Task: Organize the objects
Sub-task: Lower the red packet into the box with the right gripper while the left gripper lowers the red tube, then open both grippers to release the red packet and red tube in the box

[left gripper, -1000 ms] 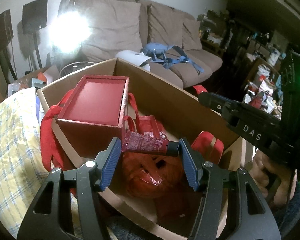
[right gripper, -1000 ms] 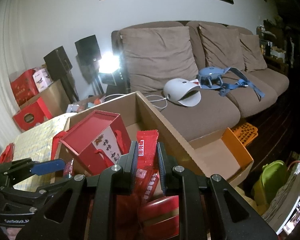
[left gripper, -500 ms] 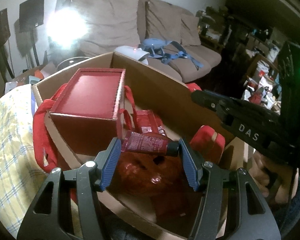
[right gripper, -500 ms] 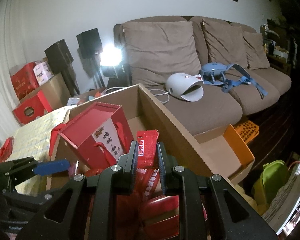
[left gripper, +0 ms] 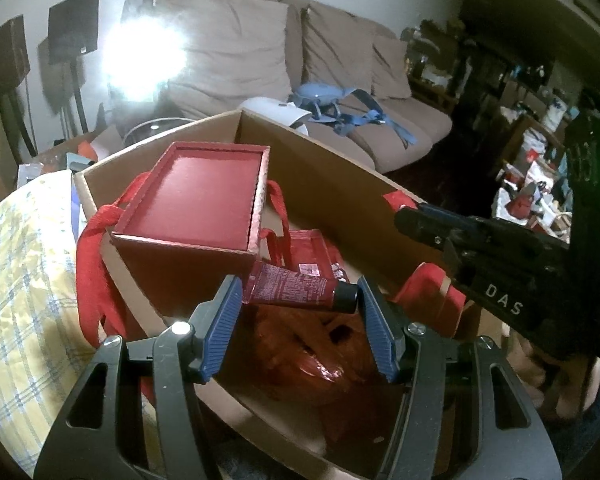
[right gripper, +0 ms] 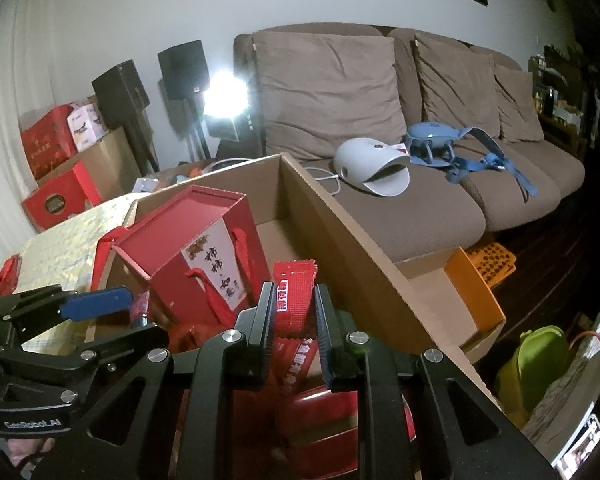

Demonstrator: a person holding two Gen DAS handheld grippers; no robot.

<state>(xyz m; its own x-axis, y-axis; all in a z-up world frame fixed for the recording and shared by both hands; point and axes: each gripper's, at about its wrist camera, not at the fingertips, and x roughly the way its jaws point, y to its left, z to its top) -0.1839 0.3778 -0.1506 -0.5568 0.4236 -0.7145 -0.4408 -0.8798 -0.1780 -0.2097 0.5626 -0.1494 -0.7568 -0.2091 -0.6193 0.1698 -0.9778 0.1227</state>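
While we hovered over the cardboard box [left gripper: 340, 184], packing looked partly done: one red gift box [left gripper: 196, 196] with ribbon handles sat inside at the left, and a few red packets lay lower down. Two items were left, both over the box: our left gripper [left gripper: 298, 298] clamped one dark red tube [left gripper: 296, 290], our right gripper [right gripper: 293, 304] pinched one red snack packet [right gripper: 294, 296]

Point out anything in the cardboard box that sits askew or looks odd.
The red gift box is tipped over at an angle in the cardboard box, one corner riding above the rim, with its red ribbon handles spilling over the wall. Below it, a crumpled red plastic bag lies loose.
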